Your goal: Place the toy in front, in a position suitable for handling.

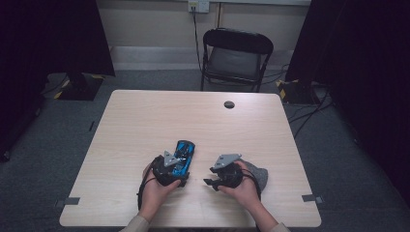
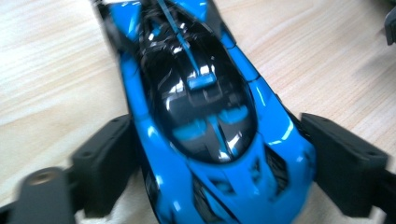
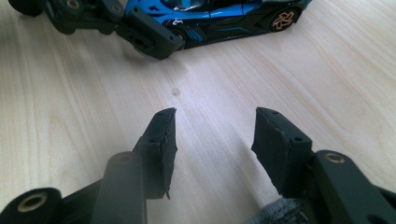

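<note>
A glossy blue toy car (image 2: 205, 116) with a black roof and gold wheels sits on the pale wood table (image 1: 145, 121), clamped at its sides by the left gripper (image 1: 180, 164). The right gripper (image 3: 215, 135) hangs partly open and empty just beside it. A grey cloth (image 1: 258, 176) lies under the right hand; a black folding chair (image 1: 237, 55) stands beyond the table.

The toy car (image 1: 183, 155) sits on the counter (image 1: 145, 121) near its front edge, left of the cloth (image 1: 258, 176).
</note>
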The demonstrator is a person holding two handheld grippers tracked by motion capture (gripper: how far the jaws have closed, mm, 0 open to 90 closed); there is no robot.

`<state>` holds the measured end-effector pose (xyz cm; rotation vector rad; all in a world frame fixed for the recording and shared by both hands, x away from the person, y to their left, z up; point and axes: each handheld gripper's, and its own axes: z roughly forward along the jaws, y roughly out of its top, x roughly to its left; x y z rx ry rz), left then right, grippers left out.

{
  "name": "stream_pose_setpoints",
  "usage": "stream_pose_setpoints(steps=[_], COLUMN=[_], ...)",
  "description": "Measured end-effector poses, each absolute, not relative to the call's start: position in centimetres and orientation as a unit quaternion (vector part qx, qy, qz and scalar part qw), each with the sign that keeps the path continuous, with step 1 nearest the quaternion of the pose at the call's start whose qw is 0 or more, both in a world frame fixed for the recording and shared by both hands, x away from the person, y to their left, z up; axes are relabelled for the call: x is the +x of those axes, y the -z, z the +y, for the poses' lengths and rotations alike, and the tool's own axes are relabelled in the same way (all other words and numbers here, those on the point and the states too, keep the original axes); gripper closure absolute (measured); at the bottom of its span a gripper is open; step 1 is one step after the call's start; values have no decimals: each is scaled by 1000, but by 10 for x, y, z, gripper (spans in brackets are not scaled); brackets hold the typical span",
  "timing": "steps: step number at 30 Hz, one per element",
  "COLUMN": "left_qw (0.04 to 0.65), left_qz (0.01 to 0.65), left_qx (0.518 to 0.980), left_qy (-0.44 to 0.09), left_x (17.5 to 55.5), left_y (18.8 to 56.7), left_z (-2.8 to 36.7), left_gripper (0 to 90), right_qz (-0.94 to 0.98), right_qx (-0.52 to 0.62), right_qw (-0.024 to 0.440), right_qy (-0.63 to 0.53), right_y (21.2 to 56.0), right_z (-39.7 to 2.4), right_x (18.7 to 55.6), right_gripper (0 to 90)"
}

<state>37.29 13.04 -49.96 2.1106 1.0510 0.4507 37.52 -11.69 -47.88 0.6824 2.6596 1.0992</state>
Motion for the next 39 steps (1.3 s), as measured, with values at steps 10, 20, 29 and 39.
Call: stream_pose_setpoints(steps=[10, 20, 29, 39], left_qw=[378, 384, 392, 386], left_qz=[372, 314, 277, 292], left_qx=[833, 854, 866, 864], left_qy=[-158, -156, -139, -141], left_x=[374, 369, 365, 360], left_y=[499, 499, 499, 498], left_z=[139, 132, 119, 120], left_gripper=[195, 204, 206, 188], right_qz=[892, 890, 888, 886], right_qx=[238, 243, 252, 263], right_qw=[92, 93, 93, 94], right_qy=[-374, -375, -373, -371], right_y=[475, 472, 468, 464], right_z=[-123, -125, -128, -133], right_x=[378, 382, 384, 386], right_gripper=[488, 461, 406, 388])
